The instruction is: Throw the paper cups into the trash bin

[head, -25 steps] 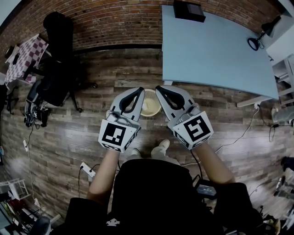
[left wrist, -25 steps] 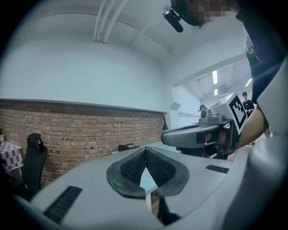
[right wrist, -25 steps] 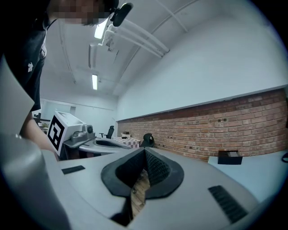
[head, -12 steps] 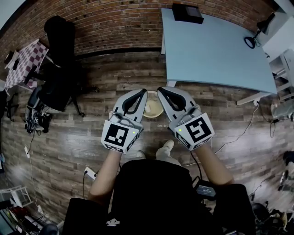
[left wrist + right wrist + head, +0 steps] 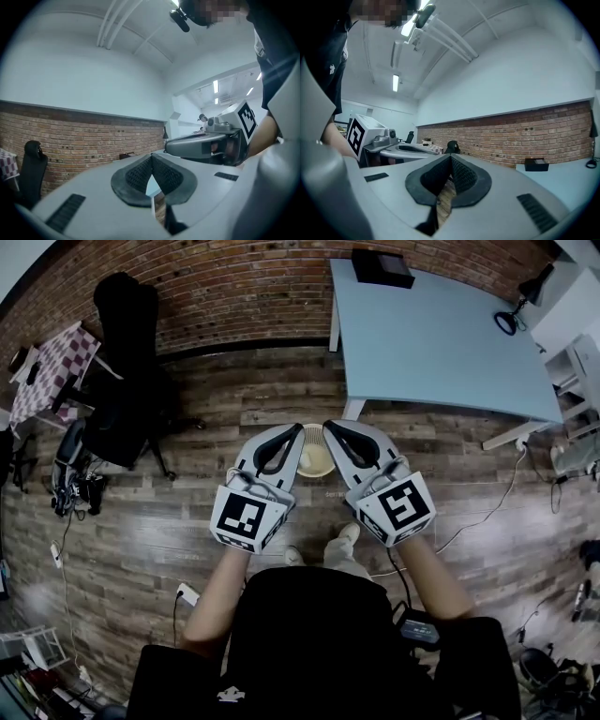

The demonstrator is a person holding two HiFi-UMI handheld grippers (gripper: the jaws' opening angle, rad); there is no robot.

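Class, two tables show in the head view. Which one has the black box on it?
The large light blue table at upper right: the black box sits on its far corner. The other table, far left, is small and checkered.

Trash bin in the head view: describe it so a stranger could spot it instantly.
Start at the big light-blue table, then drop to the wooden floor by its nearest leg. The trash bin sits there, seen between the left gripper and right gripper. It is the only round, cream-coloured container there.
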